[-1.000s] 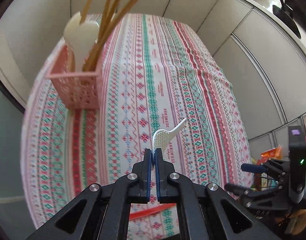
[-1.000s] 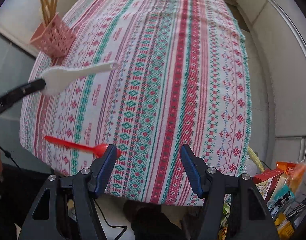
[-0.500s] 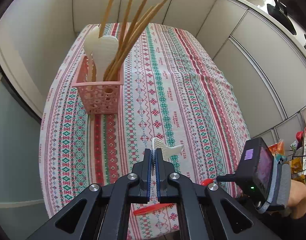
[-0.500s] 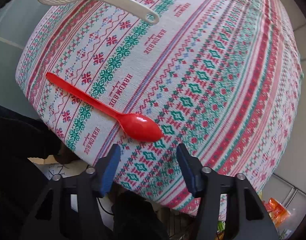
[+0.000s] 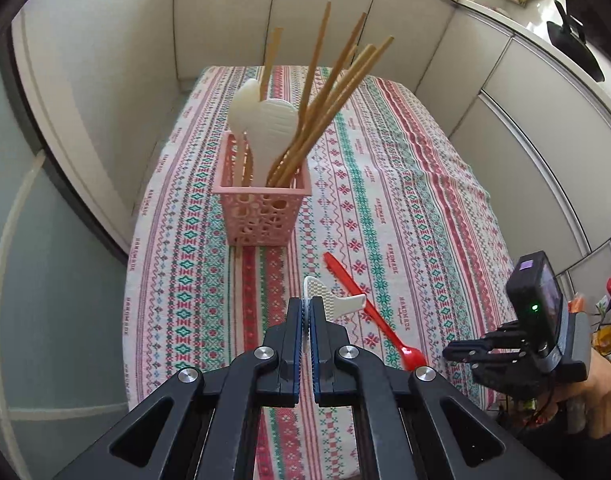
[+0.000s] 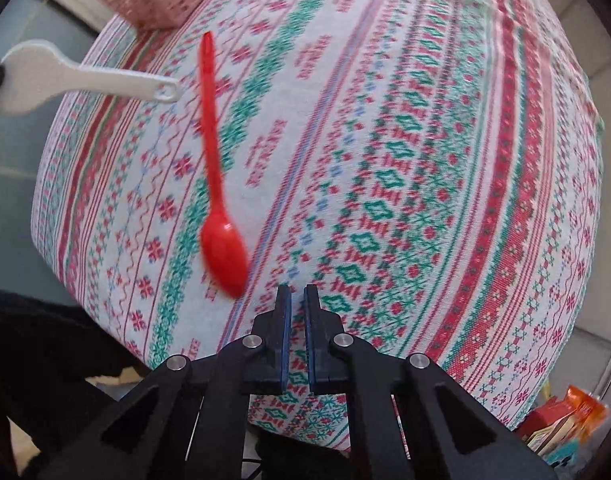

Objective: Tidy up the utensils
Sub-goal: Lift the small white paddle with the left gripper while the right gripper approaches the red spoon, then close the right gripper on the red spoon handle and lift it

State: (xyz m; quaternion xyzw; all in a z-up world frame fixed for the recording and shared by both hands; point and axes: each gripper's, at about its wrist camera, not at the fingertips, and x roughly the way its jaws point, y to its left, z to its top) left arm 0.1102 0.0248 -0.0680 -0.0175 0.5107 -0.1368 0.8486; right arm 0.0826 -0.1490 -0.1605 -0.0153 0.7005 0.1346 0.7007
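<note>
The left hand-held gripper [image 5: 305,312] is clamped tight on the head of a white rice paddle [image 5: 333,303], which it holds in the air short of the pink lattice utensil basket [image 5: 261,216], handle sticking out to the side. That basket stands on the desk [image 5: 425,200] under a striped, patterned cloth and already carries 2 white paddles and a bundle of wooden chopsticks [image 5: 329,100].

The right hand-held gripper [image 6: 297,300] has just been closing, and its jaws now stand almost together with nothing between them. The red plastic spoon [image 6: 221,236] lies flat on the cloth, bowl end just beside the left fingertip and handle pointing toward the basket; the pads missed it.

The step in hand looks like picking up that spoon. To do it well, I would reopen the right jaws, shift them sideways so that they straddle the neck where bowl meets handle, and come straight down until the pads reach the cloth before squeezing. A thin, slick spoon lying flat may skid away if only 1 pad touches. The paddle needs its handle turned downward before it goes into the basket among the chopsticks.
</note>
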